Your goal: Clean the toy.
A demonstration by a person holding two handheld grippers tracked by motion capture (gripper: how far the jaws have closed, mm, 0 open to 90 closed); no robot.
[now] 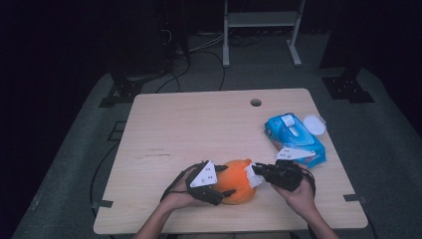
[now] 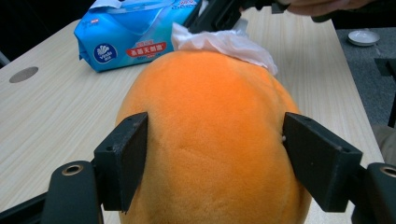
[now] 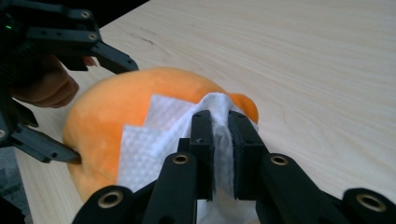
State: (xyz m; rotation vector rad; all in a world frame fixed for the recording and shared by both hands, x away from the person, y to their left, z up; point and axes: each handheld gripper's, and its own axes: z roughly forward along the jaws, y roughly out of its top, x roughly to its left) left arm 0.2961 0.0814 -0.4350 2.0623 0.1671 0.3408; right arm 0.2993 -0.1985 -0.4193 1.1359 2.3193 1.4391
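Here's the orange plush toy (image 1: 237, 181) sitting near the front edge of the wooden desk (image 1: 199, 129), right between the two hands. The left tool (image 1: 211, 185) has it squarely in its grasp: in the left gripper view both black pads press into the toy's (image 2: 210, 135) soft sides, one on each flank. Over on the other side, the right tool (image 1: 260, 174) is clenched tight on a white wipe (image 1: 253, 175), and in the right gripper view you can see the wipe (image 3: 159, 140) pinched between the two jaws and draped flat against the toy's (image 3: 107, 121) orange surface. The left gripper view catches that same wipe (image 2: 224, 44) lying crumpled on the toy's far end, with the right tool coming in above it. Behind the action, toward the right edge of the desk, lies a blue pack of wipes (image 1: 294, 138), well apart from the toy, with a small white round lid (image 1: 314, 124) just beside it.
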